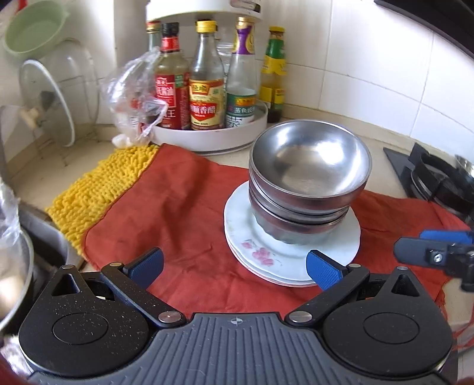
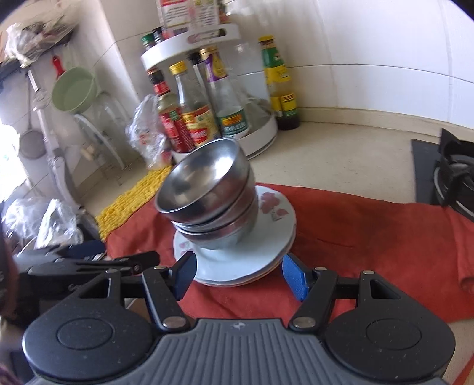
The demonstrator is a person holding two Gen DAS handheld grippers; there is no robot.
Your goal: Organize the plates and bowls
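A stack of steel bowls [image 1: 308, 177] sits nested on a stack of white flowered plates [image 1: 260, 260], all on a red cloth [image 1: 177, 213]. My left gripper [image 1: 237, 266] is open and empty, just in front of the plates' near rim. In the right wrist view the bowls [image 2: 207, 192] stand on the plates [image 2: 237, 266], and my right gripper [image 2: 238, 277] is open and empty, its fingers flanking the plates' near edge. The right gripper's tip [image 1: 426, 251] shows at the right in the left wrist view; the left gripper [image 2: 89, 260] shows at the left in the right wrist view.
A white turntable rack [image 1: 213, 139] of sauce bottles [image 1: 204, 88] stands behind the cloth. A yellow mat [image 1: 103, 189], plastic bag [image 1: 133, 97], pot lid [image 1: 47, 100] and green basin [image 1: 32, 26] lie at the left. A gas hob [image 1: 438, 177] is at the right.
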